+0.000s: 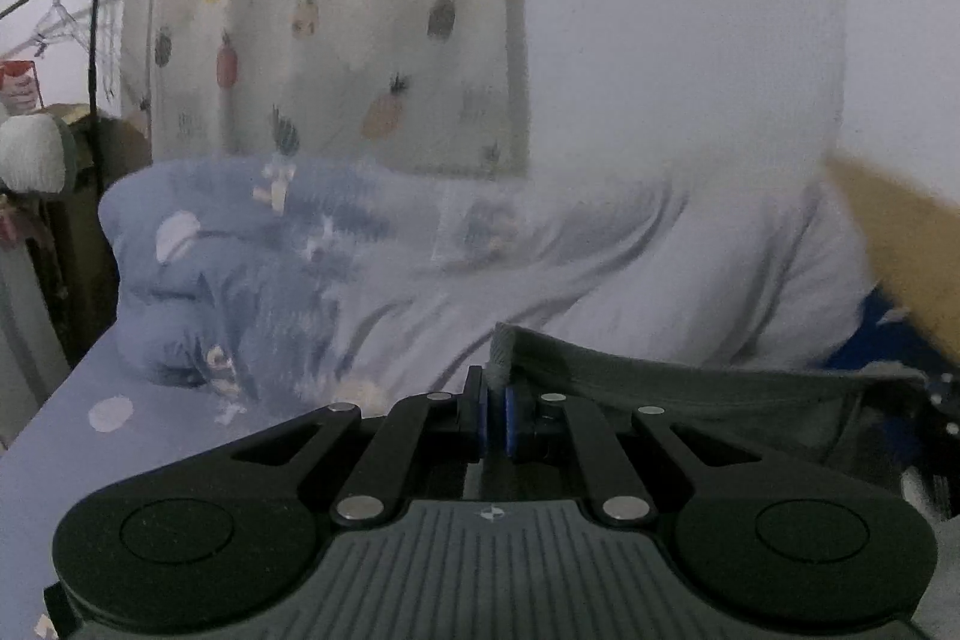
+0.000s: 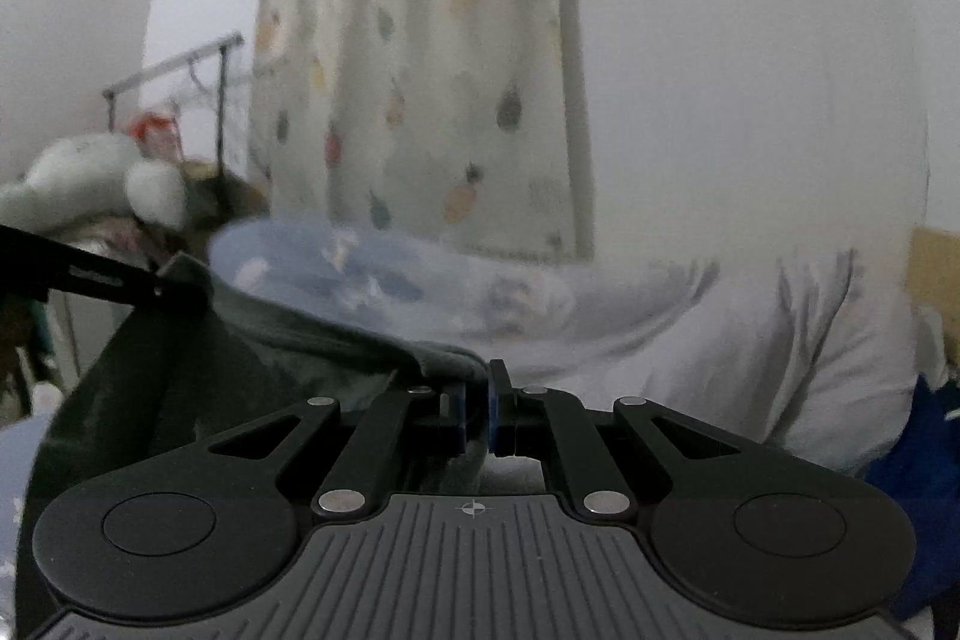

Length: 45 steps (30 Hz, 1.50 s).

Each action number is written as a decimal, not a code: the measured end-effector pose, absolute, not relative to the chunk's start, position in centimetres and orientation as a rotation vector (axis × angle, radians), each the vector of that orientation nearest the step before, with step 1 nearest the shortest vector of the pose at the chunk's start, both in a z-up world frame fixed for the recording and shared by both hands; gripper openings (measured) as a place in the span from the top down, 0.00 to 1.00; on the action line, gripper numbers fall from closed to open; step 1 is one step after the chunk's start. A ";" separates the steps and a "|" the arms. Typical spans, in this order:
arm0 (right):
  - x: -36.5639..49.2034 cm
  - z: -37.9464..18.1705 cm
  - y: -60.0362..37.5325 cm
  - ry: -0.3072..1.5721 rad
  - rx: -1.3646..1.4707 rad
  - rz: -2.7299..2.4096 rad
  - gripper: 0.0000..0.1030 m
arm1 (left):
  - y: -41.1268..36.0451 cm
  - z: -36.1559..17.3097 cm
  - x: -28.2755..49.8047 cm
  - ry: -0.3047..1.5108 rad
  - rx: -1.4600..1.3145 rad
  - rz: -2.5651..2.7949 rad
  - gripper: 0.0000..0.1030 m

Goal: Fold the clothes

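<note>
A bed [image 1: 54, 436] in lavender sheets fills the room below a pineapple curtain [image 1: 336, 10]. We hold a grey-green garment [image 1: 690, 388] stretched between us, left tool [image 1: 493, 418] and right tool [image 2: 477, 415] each clamped on an edge, its length running side to side.
</note>
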State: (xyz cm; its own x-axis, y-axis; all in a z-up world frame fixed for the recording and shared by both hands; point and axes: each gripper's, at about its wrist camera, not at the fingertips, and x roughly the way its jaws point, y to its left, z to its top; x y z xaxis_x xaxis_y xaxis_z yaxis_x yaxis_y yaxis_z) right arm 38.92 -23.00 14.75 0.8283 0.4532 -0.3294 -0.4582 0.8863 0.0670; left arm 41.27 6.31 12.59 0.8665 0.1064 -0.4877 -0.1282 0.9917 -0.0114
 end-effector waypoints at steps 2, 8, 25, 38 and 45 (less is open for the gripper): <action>42.1 11.6 -21.8 0.420 -0.029 0.474 0.92 | 6.6 9.9 43.8 0.564 -0.043 0.138 0.91; 48.7 1.5 -18.3 0.606 -0.071 0.446 0.92 | 7.3 1.6 49.3 0.705 0.019 0.174 0.91; 56.4 -14.0 -13.3 0.859 0.082 0.439 0.85 | 9.1 -10.1 52.6 0.804 0.049 0.143 0.78; 49.2 -5.6 -21.4 0.641 0.472 0.350 0.14 | 13.1 -3.4 42.6 0.647 -0.032 0.142 0.02; 33.4 5.6 -26.7 0.516 0.491 0.530 0.07 | 16.3 4.5 28.7 0.485 -0.063 0.158 0.00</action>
State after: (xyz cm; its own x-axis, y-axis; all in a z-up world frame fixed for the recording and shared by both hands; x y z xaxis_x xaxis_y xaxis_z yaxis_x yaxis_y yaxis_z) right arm 33.43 -26.70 5.59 0.7442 0.5814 -0.3288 -0.3444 0.7558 0.5569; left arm 28.68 16.32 4.48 0.8726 0.1359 -0.4692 -0.1658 0.9859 -0.0227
